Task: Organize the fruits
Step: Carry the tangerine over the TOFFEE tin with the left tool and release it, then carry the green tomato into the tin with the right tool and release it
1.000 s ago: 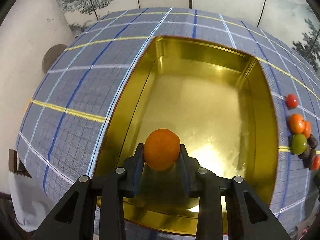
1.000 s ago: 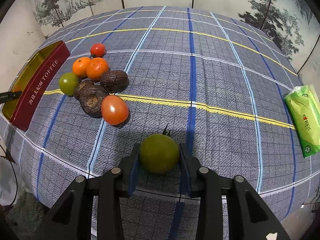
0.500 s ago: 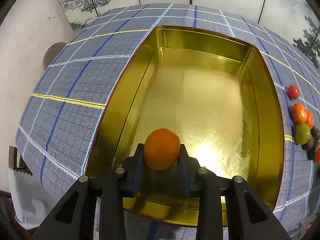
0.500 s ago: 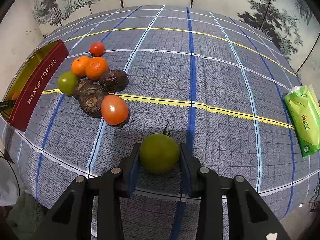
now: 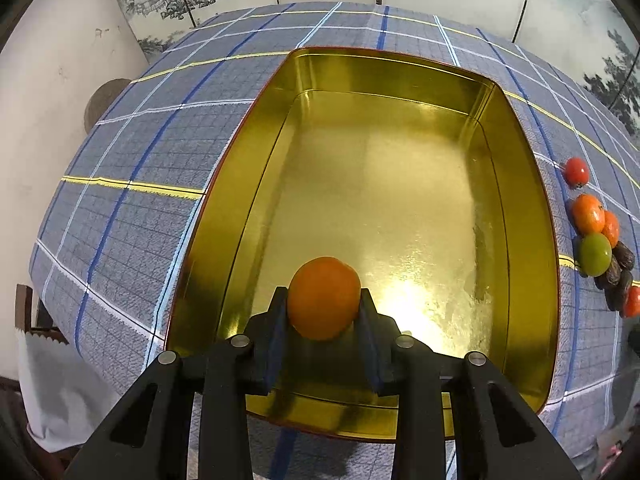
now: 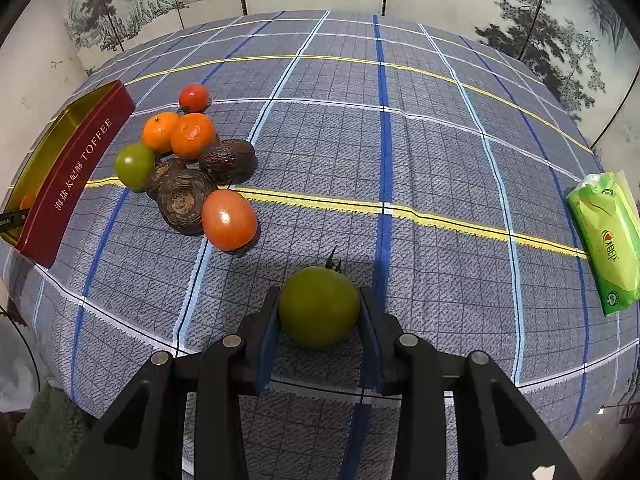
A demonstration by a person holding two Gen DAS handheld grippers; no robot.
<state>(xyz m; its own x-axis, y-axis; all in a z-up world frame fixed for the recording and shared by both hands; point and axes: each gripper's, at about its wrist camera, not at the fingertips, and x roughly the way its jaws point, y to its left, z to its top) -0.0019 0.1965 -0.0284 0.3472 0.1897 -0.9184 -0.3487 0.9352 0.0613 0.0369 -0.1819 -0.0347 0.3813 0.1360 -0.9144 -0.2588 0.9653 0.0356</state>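
My left gripper (image 5: 324, 302) is shut on an orange tangerine (image 5: 324, 298), held over the near end of an empty gold tin (image 5: 400, 184). My right gripper (image 6: 319, 306) is shut on a green tomato (image 6: 319, 305) just above the checked cloth. To its left lies a fruit pile: a red tomato (image 6: 229, 219), two tangerines (image 6: 192, 135), a green tomato (image 6: 135, 165), a small red tomato (image 6: 193, 97) and dark wrinkled fruits (image 6: 182, 201). The same tin (image 6: 76, 160) shows its red TOFFEE side at the left edge of the right wrist view.
A green tissue pack (image 6: 608, 240) lies at the table's right edge. The fruit pile (image 5: 592, 236) also shows right of the tin in the left wrist view. A painted folding screen stands behind the table. The cloth's front edge hangs close below both grippers.
The left gripper with the tangerine has shifted slightly over the tin, so more of the tin's inside lies ahead. The right gripper and its green tomato have stayed in place.
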